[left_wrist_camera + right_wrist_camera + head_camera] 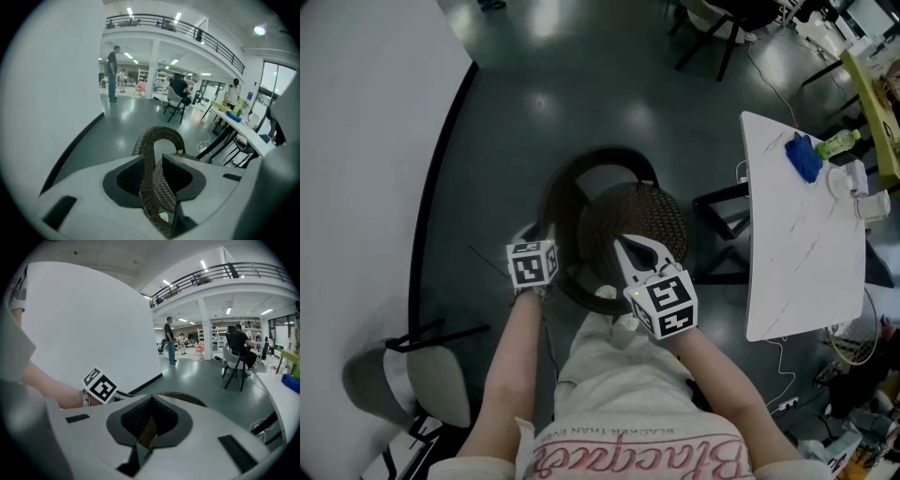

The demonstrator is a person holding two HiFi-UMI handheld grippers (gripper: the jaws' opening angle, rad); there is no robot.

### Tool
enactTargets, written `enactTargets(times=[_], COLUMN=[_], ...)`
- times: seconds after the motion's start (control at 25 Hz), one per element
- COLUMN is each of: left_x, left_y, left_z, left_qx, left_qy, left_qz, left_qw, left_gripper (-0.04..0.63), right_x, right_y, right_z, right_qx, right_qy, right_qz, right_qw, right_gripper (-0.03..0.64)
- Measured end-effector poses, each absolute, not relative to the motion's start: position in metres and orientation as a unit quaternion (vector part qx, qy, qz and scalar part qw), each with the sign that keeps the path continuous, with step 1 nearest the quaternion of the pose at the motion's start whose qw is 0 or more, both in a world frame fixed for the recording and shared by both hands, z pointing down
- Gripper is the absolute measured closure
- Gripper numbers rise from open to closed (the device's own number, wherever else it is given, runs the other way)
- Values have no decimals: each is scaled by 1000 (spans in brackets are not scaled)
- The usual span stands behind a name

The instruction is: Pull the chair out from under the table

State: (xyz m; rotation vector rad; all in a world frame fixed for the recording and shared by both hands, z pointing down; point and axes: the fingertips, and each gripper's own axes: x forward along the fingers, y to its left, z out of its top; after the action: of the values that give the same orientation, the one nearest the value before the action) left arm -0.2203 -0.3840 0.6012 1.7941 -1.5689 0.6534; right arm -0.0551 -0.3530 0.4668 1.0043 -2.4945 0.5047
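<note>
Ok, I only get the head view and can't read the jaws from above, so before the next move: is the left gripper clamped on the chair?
Observer: No. In the left gripper view the wicker rim of the chair runs between the pads of the left gripper, with a gap beside it.
Operator: And the right one?
Observer: Its own view shows a strip of wicker between the pads of the right gripper; whether they press on it I can't tell.
Operator: Anyone ahead of the chair?
Observer: Far off, one person stands and a second person sits.
</note>
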Motion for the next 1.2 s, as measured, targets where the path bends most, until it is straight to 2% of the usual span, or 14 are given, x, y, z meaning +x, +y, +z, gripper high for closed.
enactTargets(times=[0.16, 0.32, 0.52, 0.76, 1.2], left_x=[-192, -166, -131, -90, -50], left_y=[-375, -363, -351, -343, -322], left_z=[557, 513, 453, 391, 331], left_qx=[713, 743, 789, 838, 884], left_qy=[-598, -589, -562, -520, -463], left_qz=[213, 176, 128, 78, 19], left_qw=[300, 263, 215, 147, 70], left_gripper=[502, 502, 510, 589, 591], right_x=[-52, -43, -29, -28, -17], right_y=[-349, -346, -342, -328, -307], right_z=[448, 418, 380, 346, 331], right_qx=[329, 326, 344, 334, 355], right_qy=[-896, -906, -914, -930, -930], right_qz=[198, 160, 116, 48, 21], right_qw=[224, 215, 180, 148, 93], right_gripper=[614, 614, 614, 614, 614])
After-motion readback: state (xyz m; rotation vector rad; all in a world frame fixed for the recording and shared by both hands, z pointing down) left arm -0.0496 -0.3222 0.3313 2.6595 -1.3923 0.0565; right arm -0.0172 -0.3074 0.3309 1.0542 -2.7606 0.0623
